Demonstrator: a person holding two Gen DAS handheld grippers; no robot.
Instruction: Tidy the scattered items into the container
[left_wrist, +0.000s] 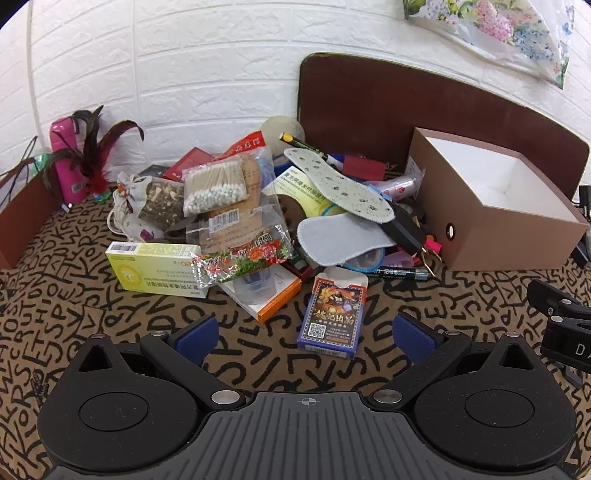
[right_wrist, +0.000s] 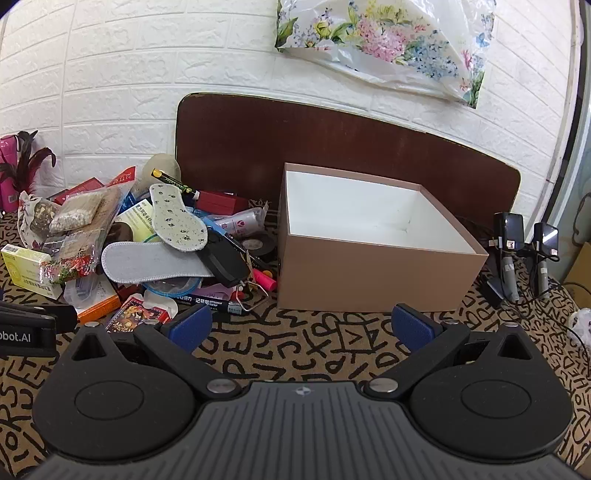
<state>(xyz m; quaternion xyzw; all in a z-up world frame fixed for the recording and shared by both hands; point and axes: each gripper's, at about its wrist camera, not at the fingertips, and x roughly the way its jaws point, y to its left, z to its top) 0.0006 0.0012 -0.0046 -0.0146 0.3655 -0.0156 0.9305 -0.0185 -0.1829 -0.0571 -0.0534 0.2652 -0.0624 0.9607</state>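
1. We hold both claws wide open and gripping nothing: the left gripper (left_wrist: 306, 334) over the patterned cloth (left_wrist: 74, 314), the right gripper (right_wrist: 301, 326) facing the box (right_wrist: 369, 273).
2. The box, smooth tan card with a white inside, stands bare of contents near the cloth's back right.
3. The pile (left_wrist: 258, 206) sprawls just left of it: fabric insoles (left_wrist: 340, 184), crinkled swab bag (left_wrist: 216, 190), yellow carton (left_wrist: 155, 267).
4. A card pack (left_wrist: 330, 317) lies nearest, between the left gripper's blue pads (left_wrist: 197, 334).

Bright, even indoor light with soft shadows, sharp focus throughout (heavy fisheye bending and dark corners at the edges).
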